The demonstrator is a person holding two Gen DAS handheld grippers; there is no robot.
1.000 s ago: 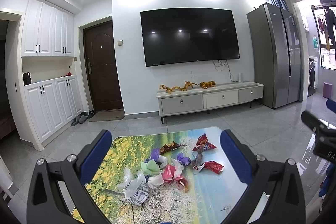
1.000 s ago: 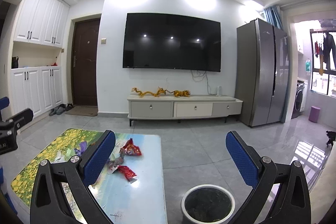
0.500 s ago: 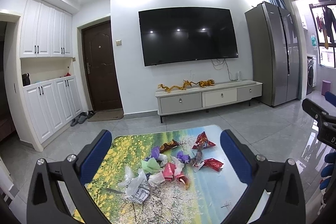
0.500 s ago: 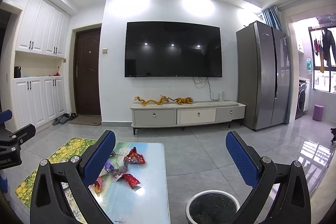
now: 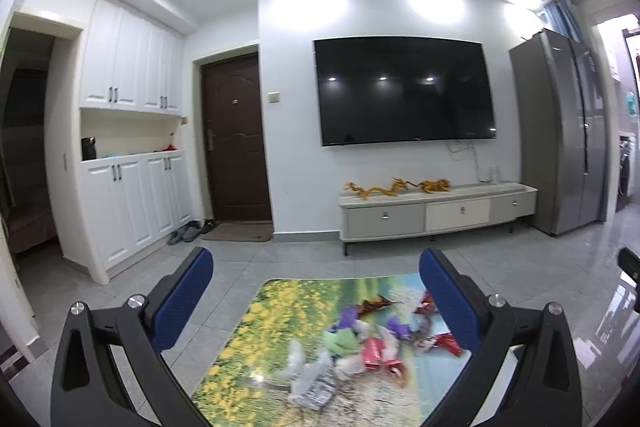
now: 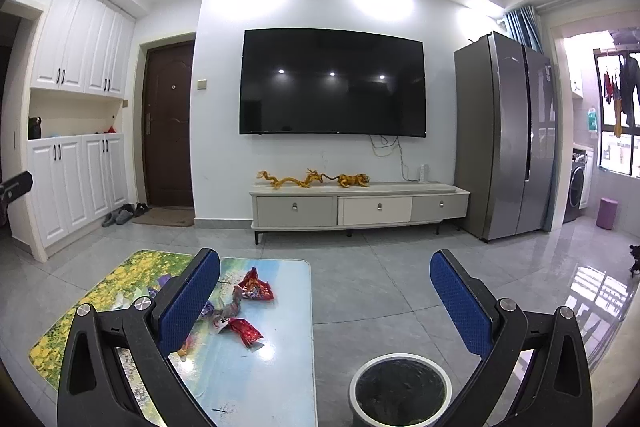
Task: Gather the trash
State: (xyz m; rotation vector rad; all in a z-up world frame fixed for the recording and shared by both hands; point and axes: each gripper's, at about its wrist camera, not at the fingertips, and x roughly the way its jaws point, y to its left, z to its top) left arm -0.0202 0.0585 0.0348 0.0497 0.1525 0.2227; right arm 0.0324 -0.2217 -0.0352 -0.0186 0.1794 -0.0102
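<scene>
Trash pile (image 5: 360, 351) lies on the bench (image 5: 248, 359), a low table with a printed flower-and-landscape top. The scatter runs with its long axis roughly from 7 o'clock to 1 o'clock in the left wrist view: white crumpled wrapper (image 5: 312, 383) nearest the camera, pink and green pieces mid-pile, red wrapper (image 5: 446, 343) toward 3 o'clock. The left view is motion-blurred, so small pieces cannot be told apart.

In the right wrist view two red wrappers show clearly: one (image 6: 256, 289) farther off, one (image 6: 244, 331) nearer, its long axis pointing about 4 o'clock. Both sit near the bench's right edge.

Left gripper (image 5: 316, 297): held level above the near end of the bench, blue-padded fingers (image 5: 182, 297) spread wide apart, nothing between them. The pile sits between and beyond the fingers, at 6 o'clock of the frame.

Right gripper (image 6: 324, 301): also level, fingers (image 6: 460, 301) spread wide, holding nothing. It hangs over the floor beside the bench. White-rimmed bin (image 6: 400, 387) with a dark inside stands on the floor at 5 o'clock, just right of the bench.
</scene>
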